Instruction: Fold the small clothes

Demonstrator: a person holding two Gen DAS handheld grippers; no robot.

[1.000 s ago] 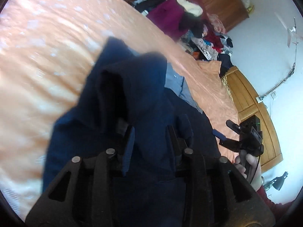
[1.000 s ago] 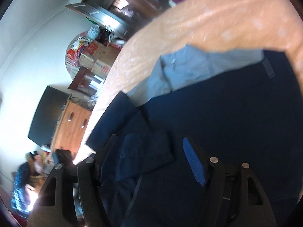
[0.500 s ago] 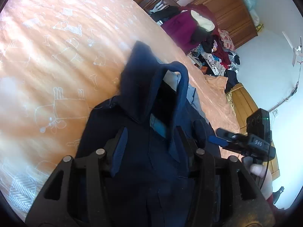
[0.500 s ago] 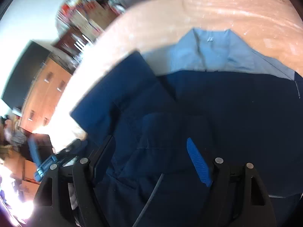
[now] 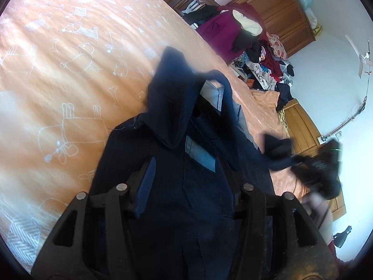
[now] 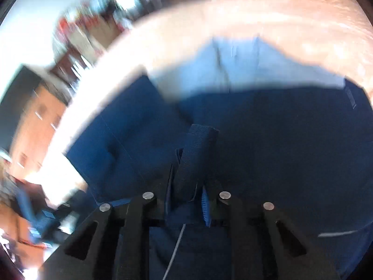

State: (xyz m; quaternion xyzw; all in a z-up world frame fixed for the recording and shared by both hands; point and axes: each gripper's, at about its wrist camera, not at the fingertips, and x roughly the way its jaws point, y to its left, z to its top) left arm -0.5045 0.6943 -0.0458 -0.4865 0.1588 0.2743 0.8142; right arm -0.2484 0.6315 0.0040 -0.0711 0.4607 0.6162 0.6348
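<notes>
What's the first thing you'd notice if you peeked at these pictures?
A dark navy garment sprawls on the orange bedsheet printed with white animal doodles. The right gripper has just been closing and pinches a fold of it. Behind the bed, a messy clothes pile leans against a wooden wardrobe.

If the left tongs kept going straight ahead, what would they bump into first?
Most likely the dark blue clothes, already lying between the left tongs; its raised fold stands just ahead, though depth is hard to judge.
</notes>
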